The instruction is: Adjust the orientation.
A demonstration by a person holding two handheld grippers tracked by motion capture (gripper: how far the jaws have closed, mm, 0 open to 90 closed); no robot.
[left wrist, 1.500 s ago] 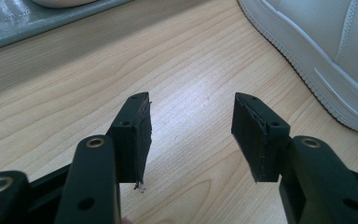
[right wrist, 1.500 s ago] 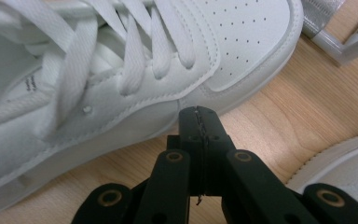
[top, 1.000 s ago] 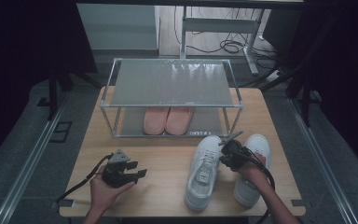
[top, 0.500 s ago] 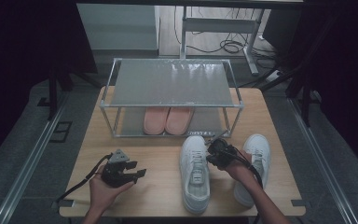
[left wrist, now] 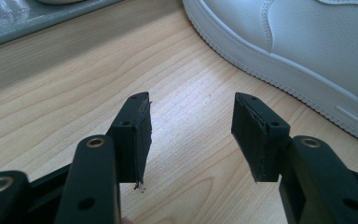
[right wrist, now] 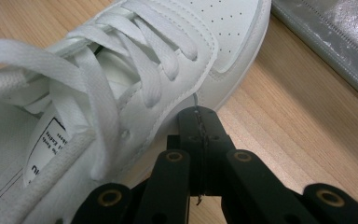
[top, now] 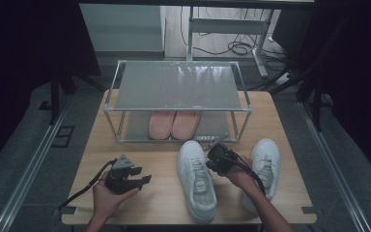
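The high view looks forward and down from above the person's edge of the wooden table [top: 140, 150], far enough to take in all of it and the floor beyond. The left gripper view rides low and close over the tabletop, looking out between its 2 parted jaws; ahead and to the right of them lies the side of the nearer white sneaker [left wrist: 307, 51]. The right gripper view sits closer still, its 2 jaws pressed together, with that same sneaker just left of the tips. All 3 views share it.
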